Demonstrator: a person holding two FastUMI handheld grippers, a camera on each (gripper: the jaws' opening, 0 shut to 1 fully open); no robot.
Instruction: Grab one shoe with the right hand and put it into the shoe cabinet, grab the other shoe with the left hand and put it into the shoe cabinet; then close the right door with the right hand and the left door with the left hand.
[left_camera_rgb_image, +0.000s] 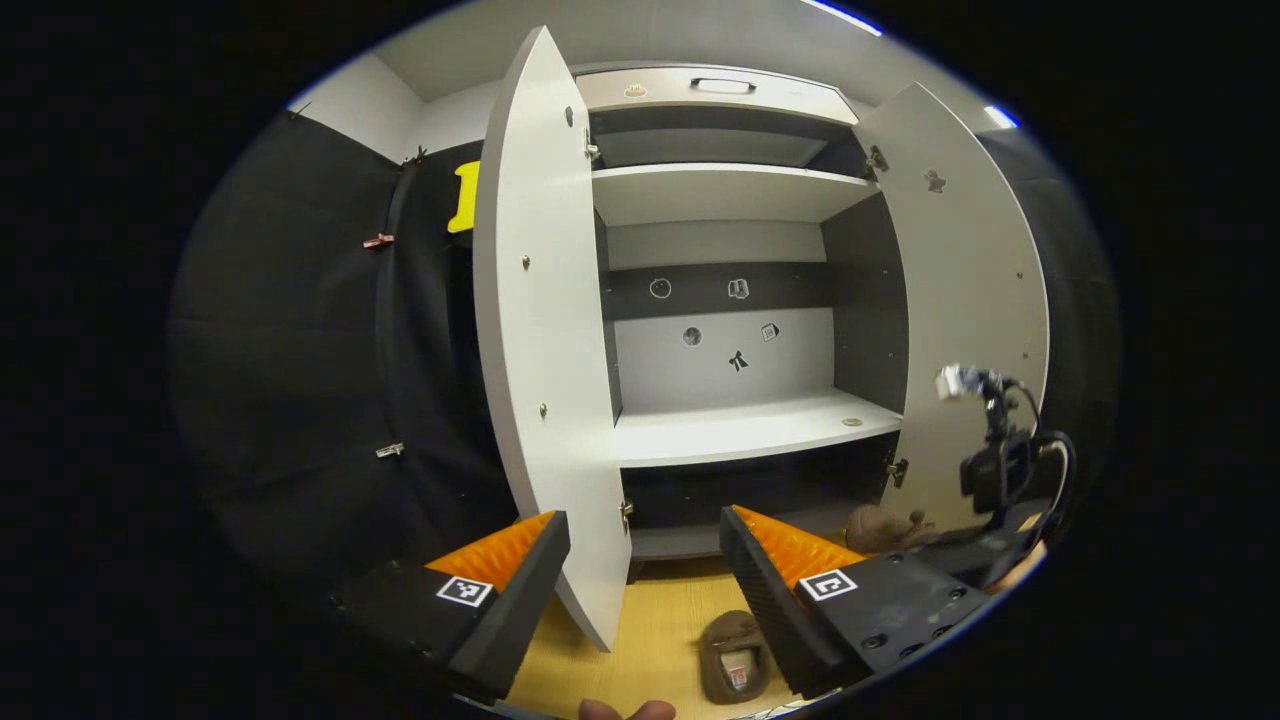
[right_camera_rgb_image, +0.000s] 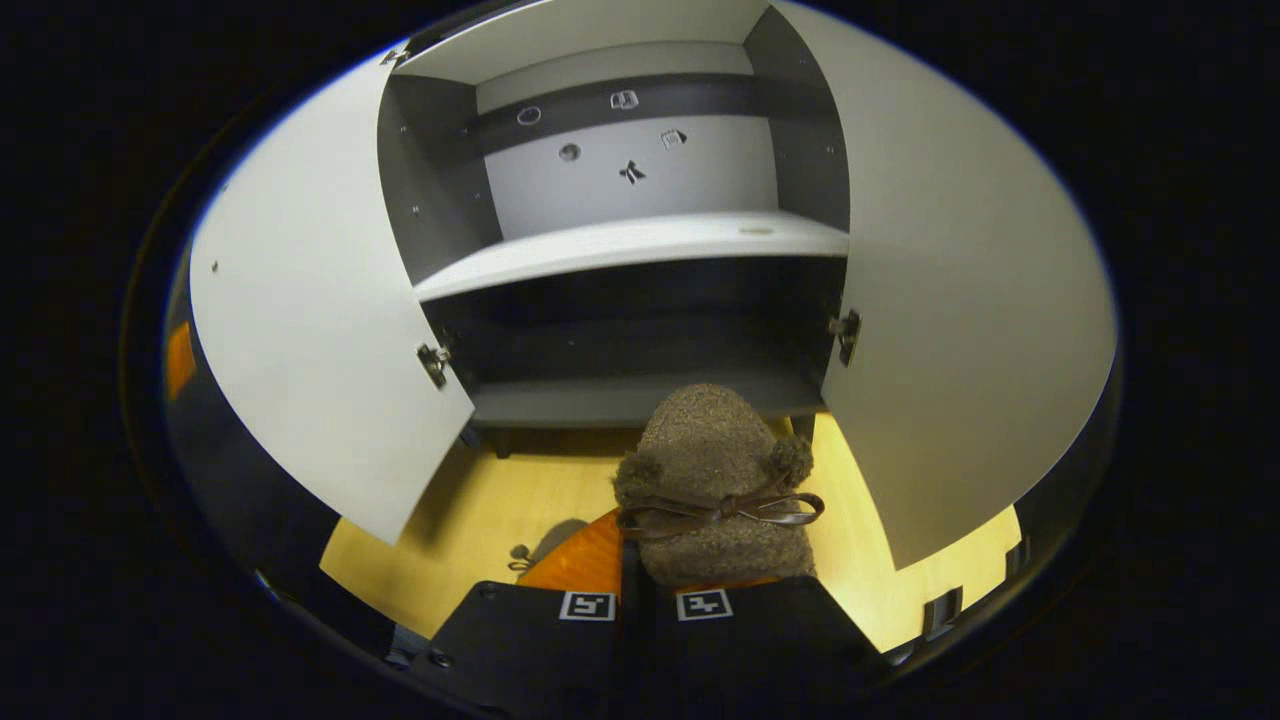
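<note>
Shoe cabinet (left_camera_rgb_image: 730, 430) doors open; wood floor (left_camera_rgb_image: 660, 630); black booth wall (left_camera_rgb_image: 300, 380).

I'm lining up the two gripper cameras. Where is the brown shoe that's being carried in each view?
Left gripper view: the carried shoe sits low right, beside the right gripper, in front of the cabinet's bottom opening.
Right gripper view: bottom centre, held between the fingers, toe toward the cabinet.
Shared landmark: the bow sticker on the back panel.
</note>
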